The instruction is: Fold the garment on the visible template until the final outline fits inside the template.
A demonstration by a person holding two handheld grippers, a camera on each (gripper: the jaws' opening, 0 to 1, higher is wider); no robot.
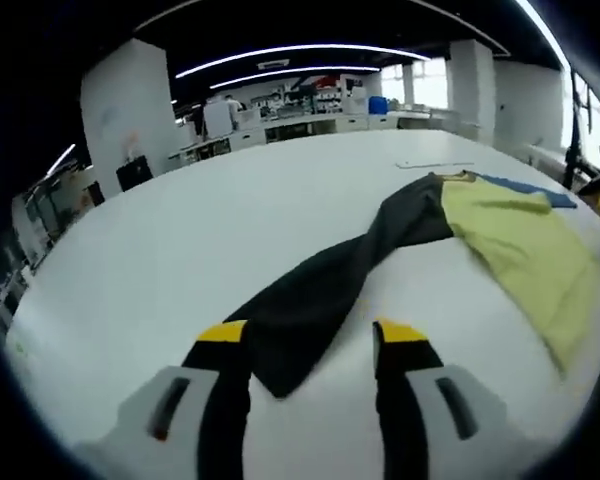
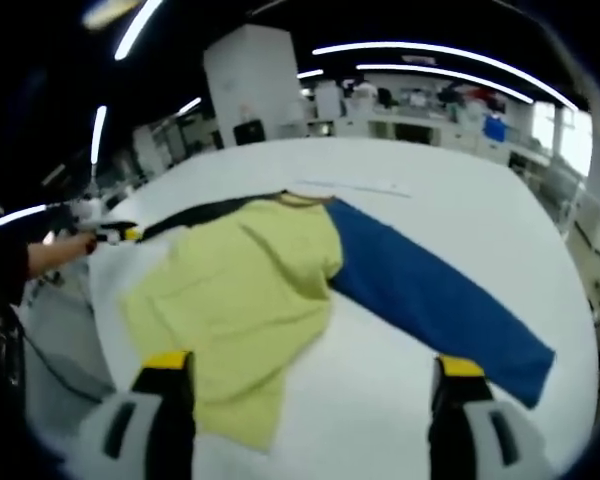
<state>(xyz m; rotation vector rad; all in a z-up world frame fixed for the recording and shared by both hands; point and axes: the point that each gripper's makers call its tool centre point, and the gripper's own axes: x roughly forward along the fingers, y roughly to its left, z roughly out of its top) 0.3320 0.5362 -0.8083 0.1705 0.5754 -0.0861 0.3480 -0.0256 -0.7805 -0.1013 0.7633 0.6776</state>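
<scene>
The template cannot be made out on the white table [image 1: 180,260]. The garment [image 2: 250,290] lies flat there: yellow body, a black sleeve [image 1: 310,300] and a blue sleeve [image 2: 430,300] spread to opposite sides, bare tabletop all round. The left gripper [image 1: 310,350] stands wide open, jaws either side of the black cuff. The right gripper [image 2: 310,385] is wide open too, above the yellow hem, holding nothing.

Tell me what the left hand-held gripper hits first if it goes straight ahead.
Likely the dark charcoal fabric sleeve, whose tip lies between the open jaws of the left hand-held gripper on the white table; depth is uncertain.
</scene>
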